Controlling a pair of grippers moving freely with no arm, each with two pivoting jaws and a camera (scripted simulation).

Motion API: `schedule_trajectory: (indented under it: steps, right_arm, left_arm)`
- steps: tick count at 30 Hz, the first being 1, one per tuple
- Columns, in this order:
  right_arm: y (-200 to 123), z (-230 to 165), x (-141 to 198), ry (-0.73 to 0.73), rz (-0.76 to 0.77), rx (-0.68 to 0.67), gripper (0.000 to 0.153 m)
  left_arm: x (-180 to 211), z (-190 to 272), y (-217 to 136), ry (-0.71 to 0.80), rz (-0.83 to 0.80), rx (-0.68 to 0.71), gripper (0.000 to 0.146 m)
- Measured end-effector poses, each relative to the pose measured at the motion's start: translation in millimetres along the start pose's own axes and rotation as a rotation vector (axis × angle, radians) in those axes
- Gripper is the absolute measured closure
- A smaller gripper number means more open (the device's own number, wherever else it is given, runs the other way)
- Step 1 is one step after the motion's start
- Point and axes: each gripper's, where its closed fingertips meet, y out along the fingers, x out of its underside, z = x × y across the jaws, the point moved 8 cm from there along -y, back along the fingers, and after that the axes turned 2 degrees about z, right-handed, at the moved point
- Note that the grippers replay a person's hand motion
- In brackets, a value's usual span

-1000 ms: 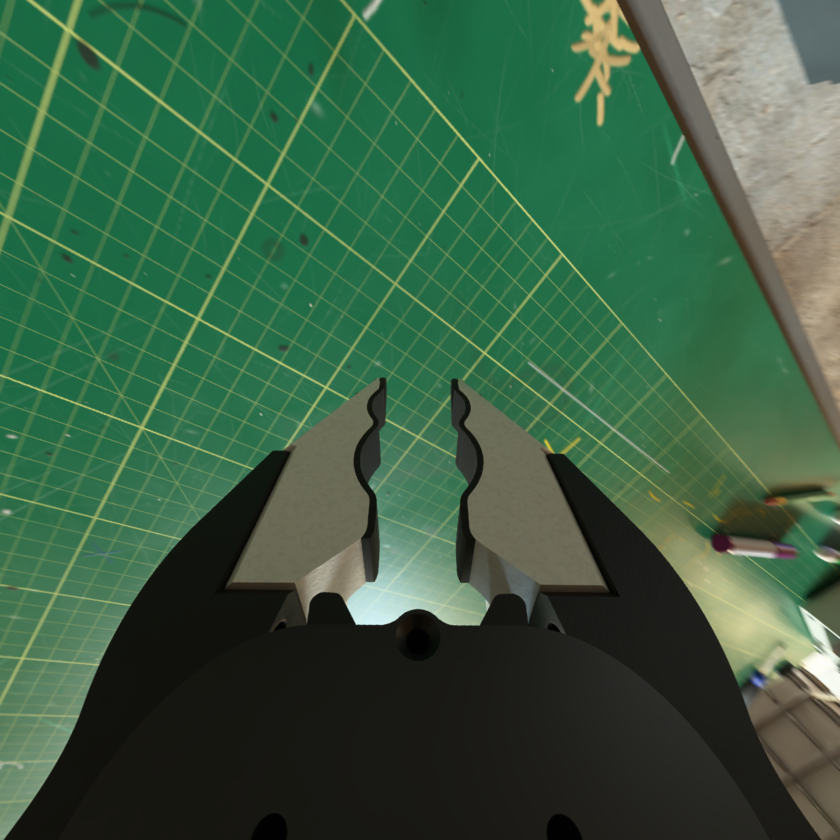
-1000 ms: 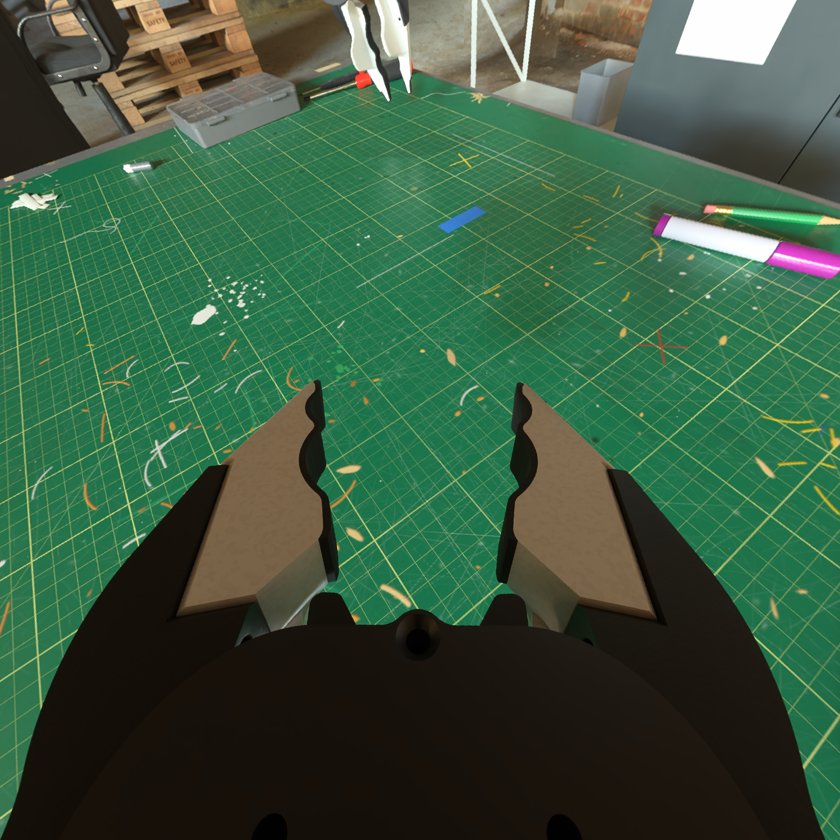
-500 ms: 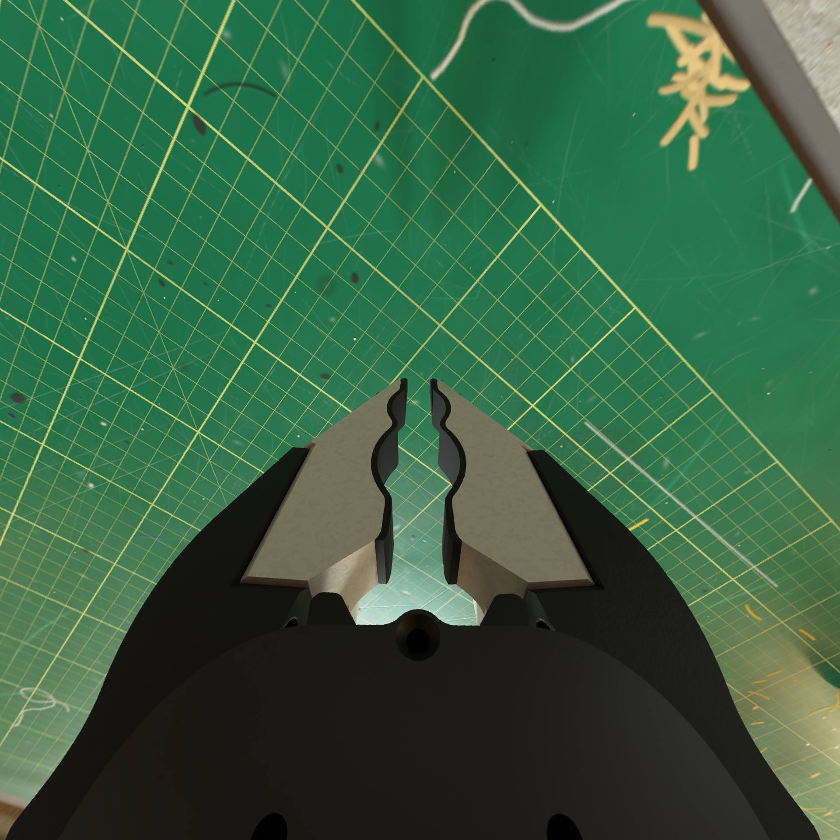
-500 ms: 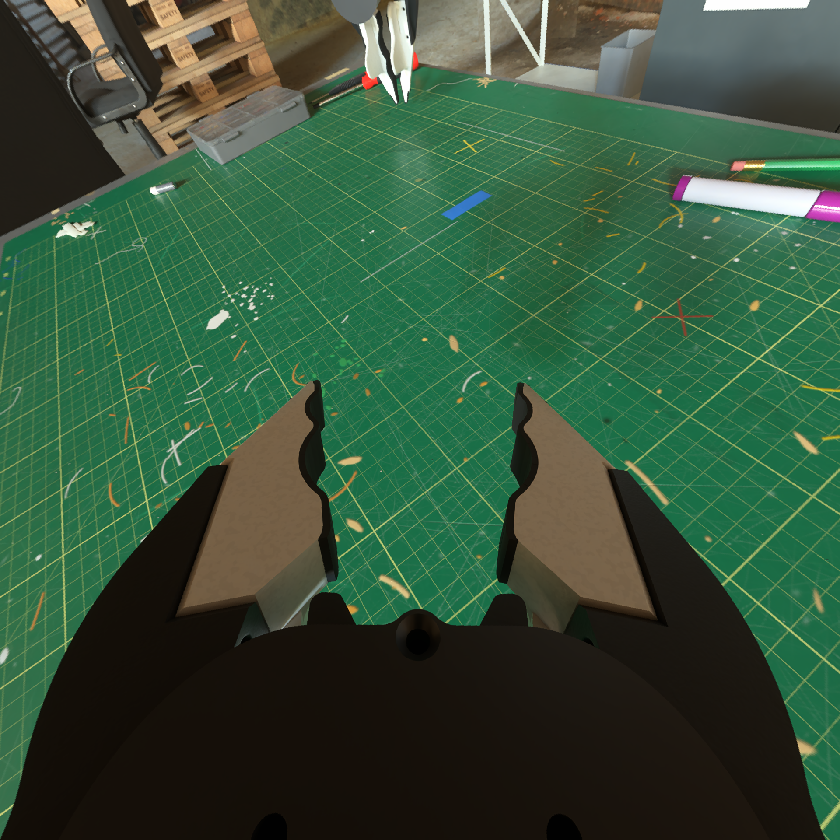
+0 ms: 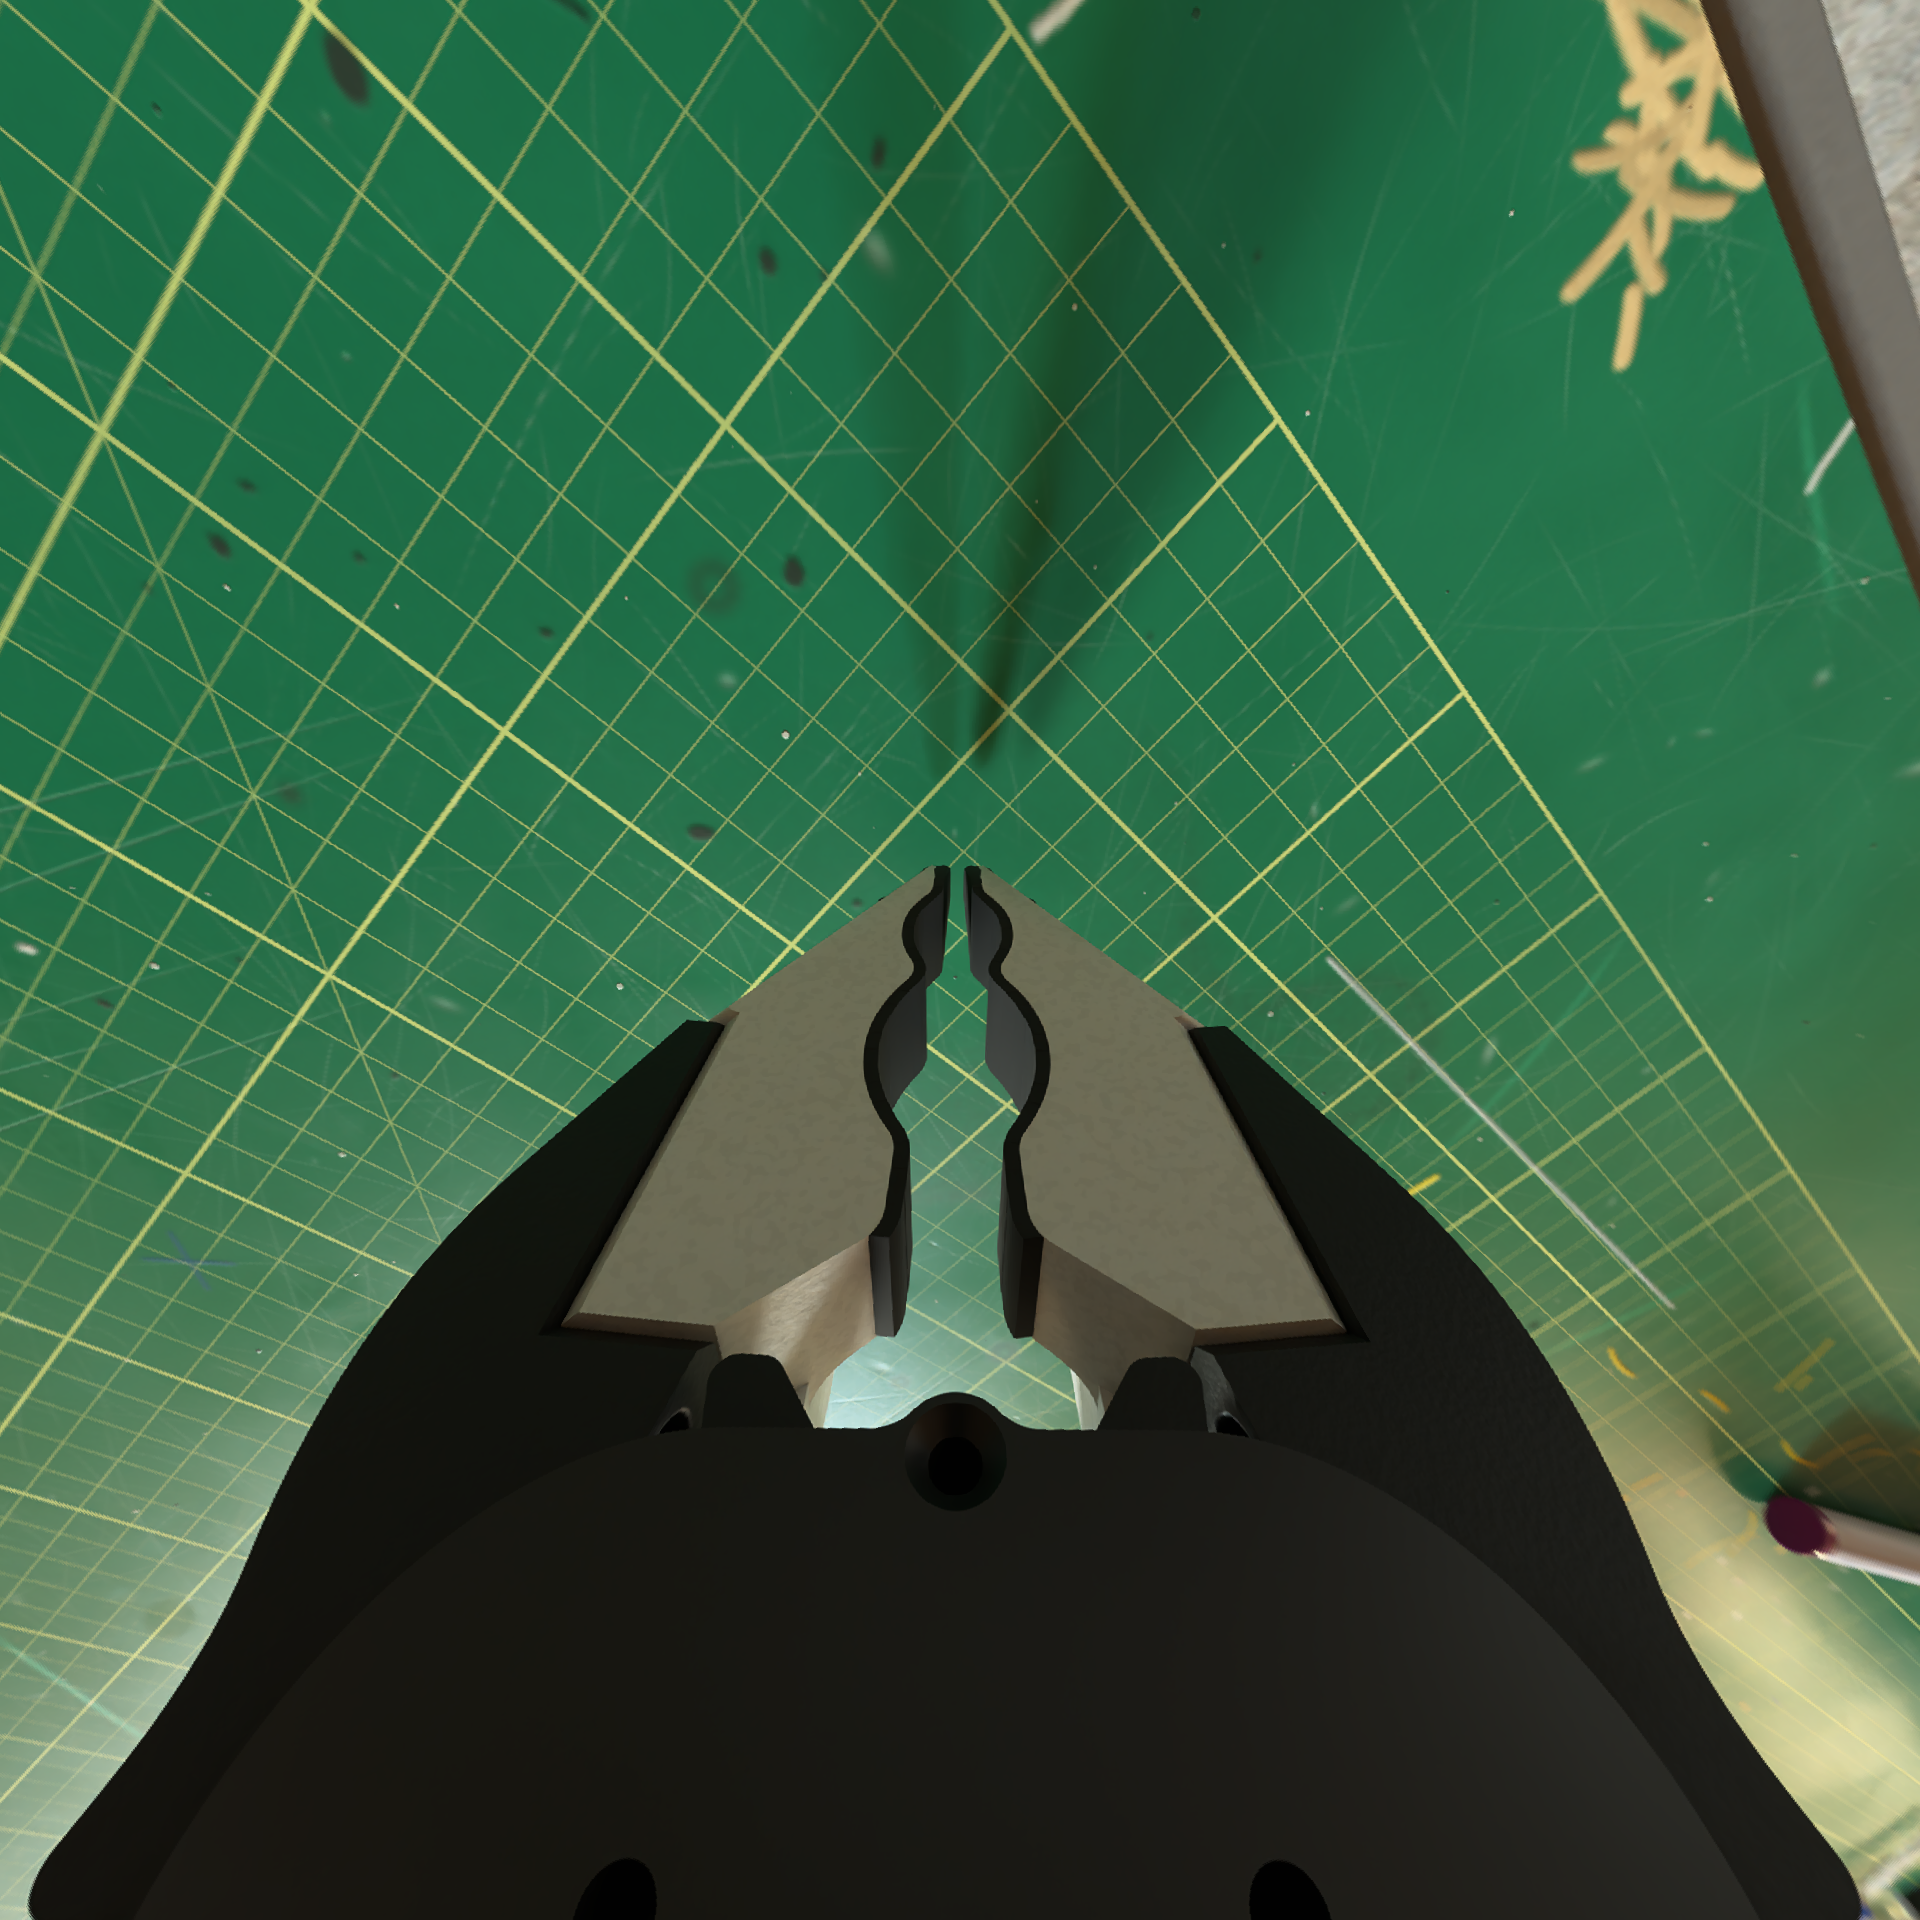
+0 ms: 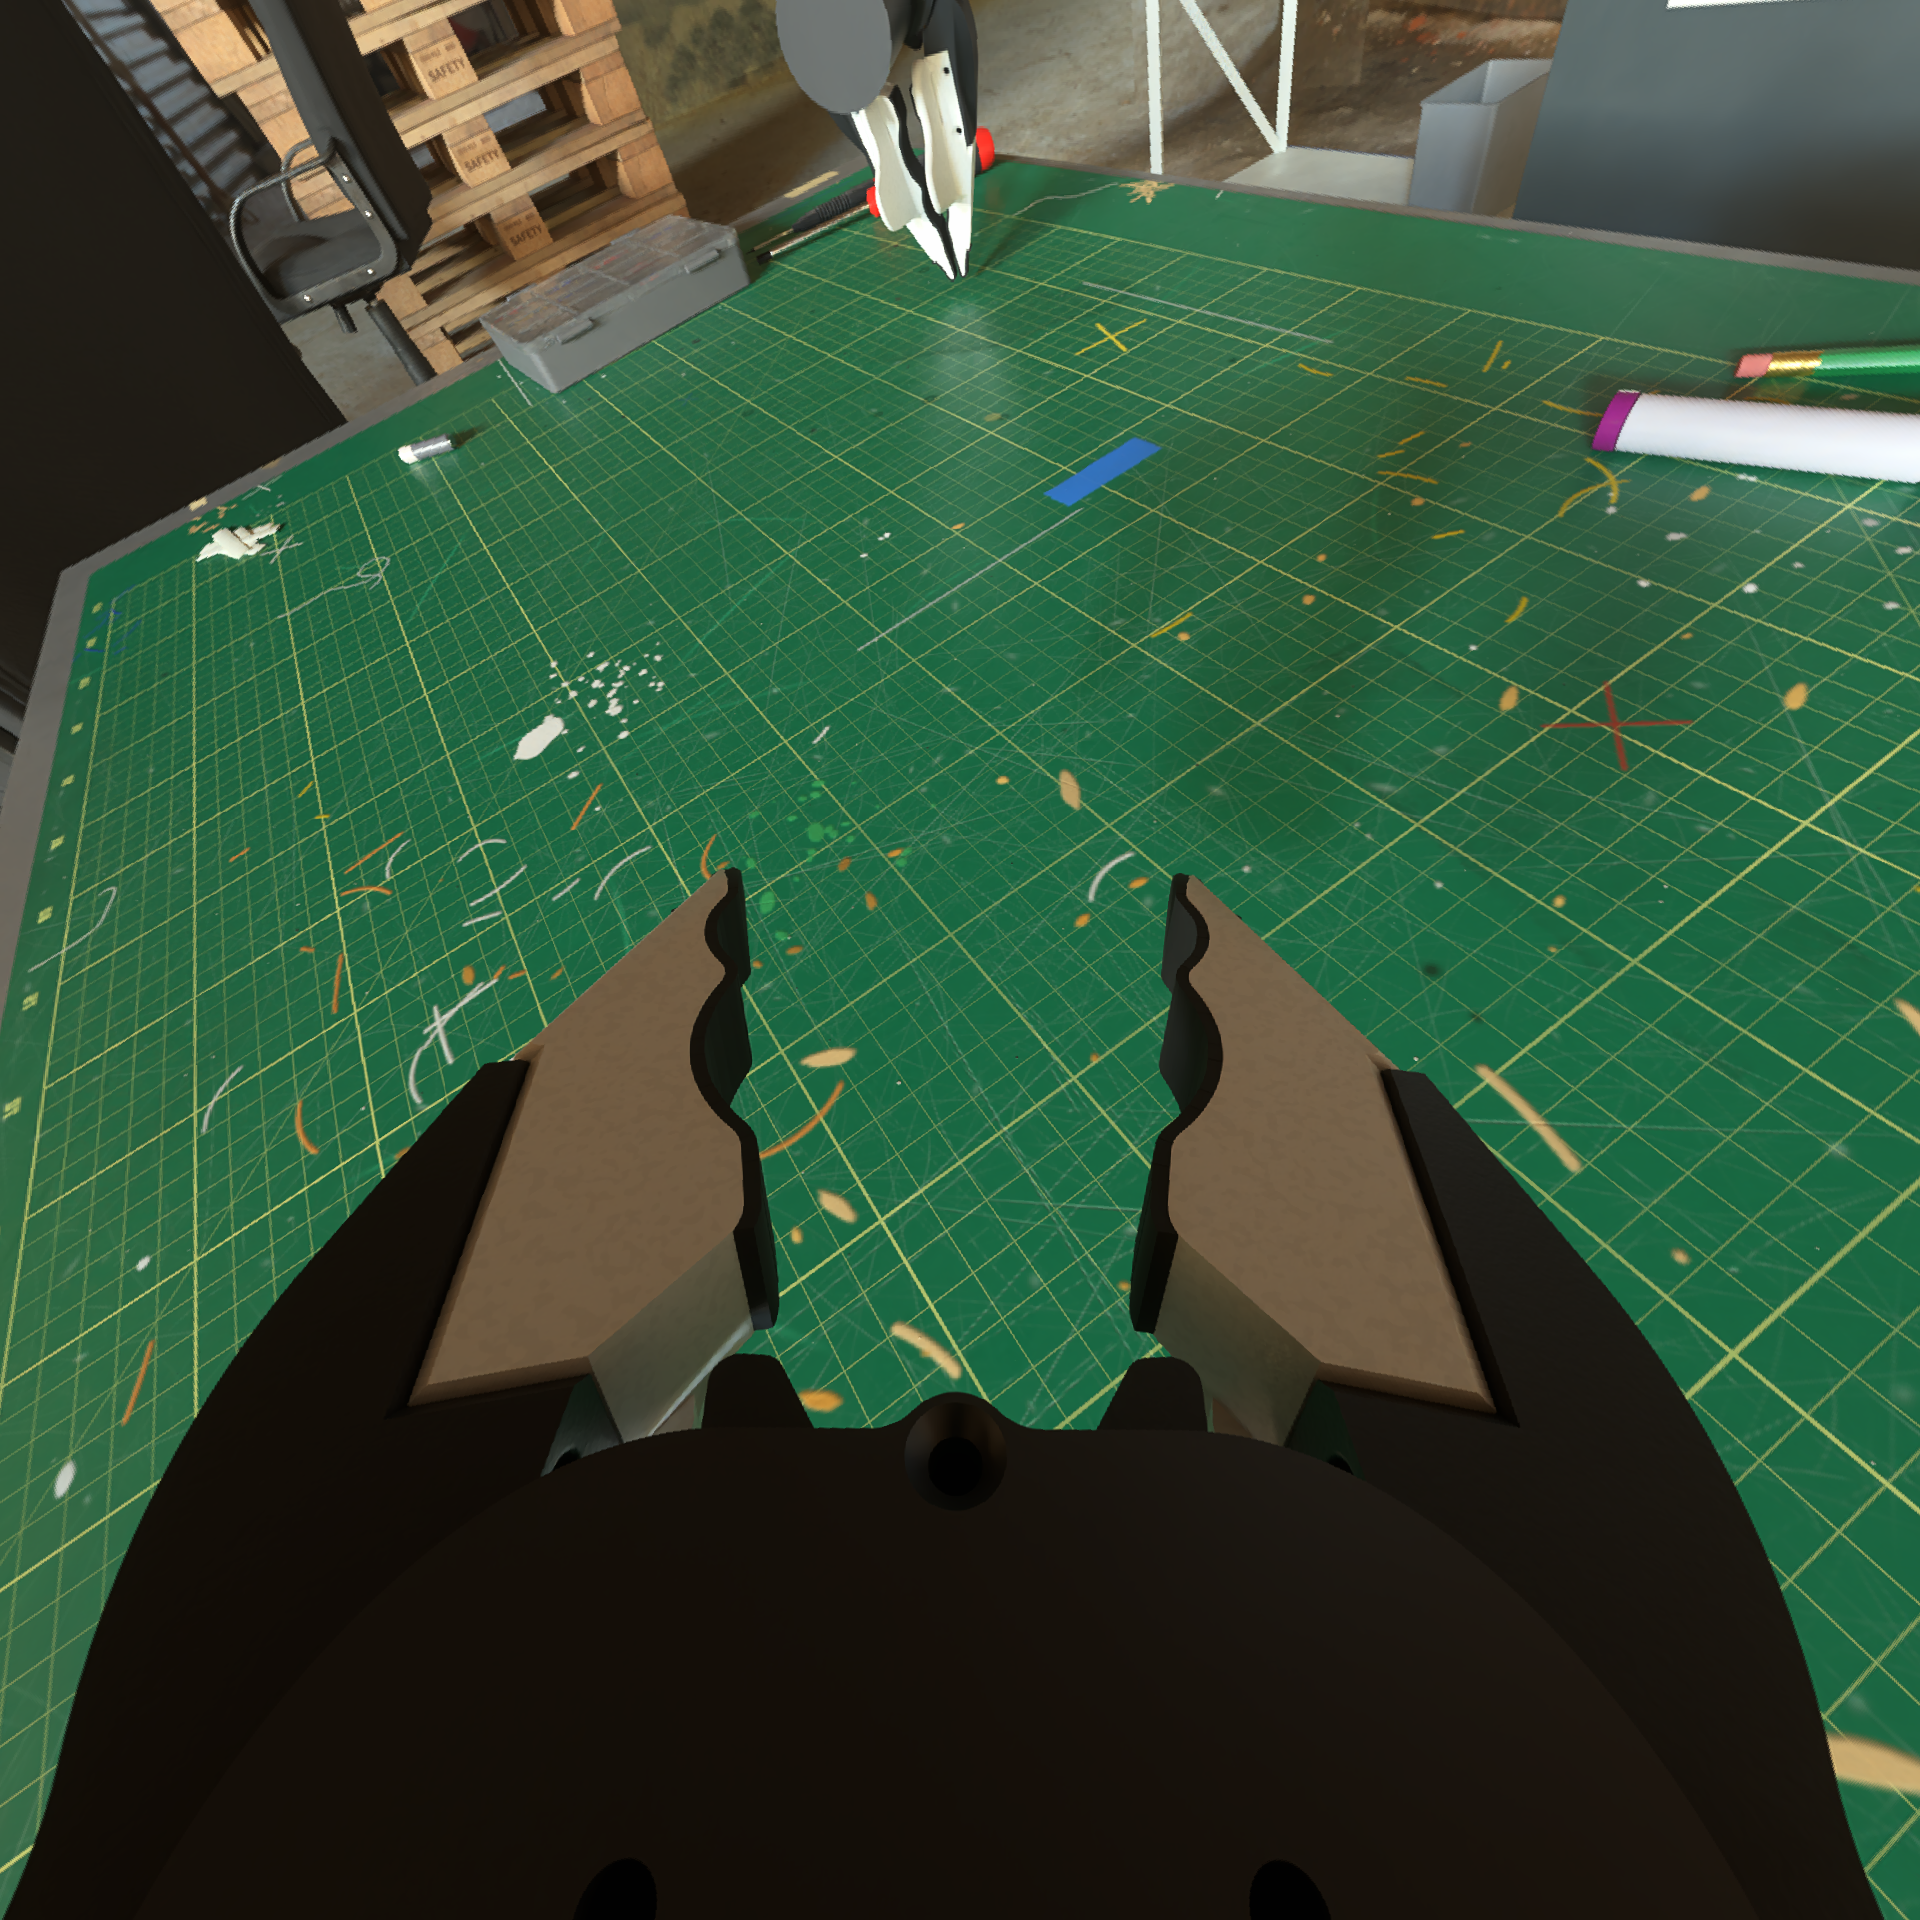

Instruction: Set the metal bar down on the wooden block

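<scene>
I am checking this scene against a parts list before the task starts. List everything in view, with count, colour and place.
Cutting mat: one, green with a yellow grid, covering the table.
Marker: one, white with a purple end, far right.
Pencil: one, green with a pink eraser, just behind the marker.
Tape strip: one, blue, flat on the mat's middle.
Parts case: one, grey, far left edge.
Screwdriver: one, dark with red, far edge beside the case.
Small metal piece: one, silver, left edge.
Pallets: one stack, wooden, beyond the table.
Metal bar, wooden block: none visible.
Left gripper: shut, empty.
Right gripper: open, empty.
</scene>
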Motion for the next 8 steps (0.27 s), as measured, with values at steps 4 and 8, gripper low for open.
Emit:
schedule_trajectory:
  steps: [4,8]
  right_arm:
    - [-1.1,-1.7,-0.5,-0.017,-0.006,0.009,0.072]
    - [-2.8,-2.7,-1.0,-0.037,-0.007,0.013,0.073]
  left_arm:
    - [-1.7,-1.4,-5.5,0.001,-0.029,0.069,0.143]
    - [0.5,4.3,-13.5,0.300,-0.119,0.084,0.127]
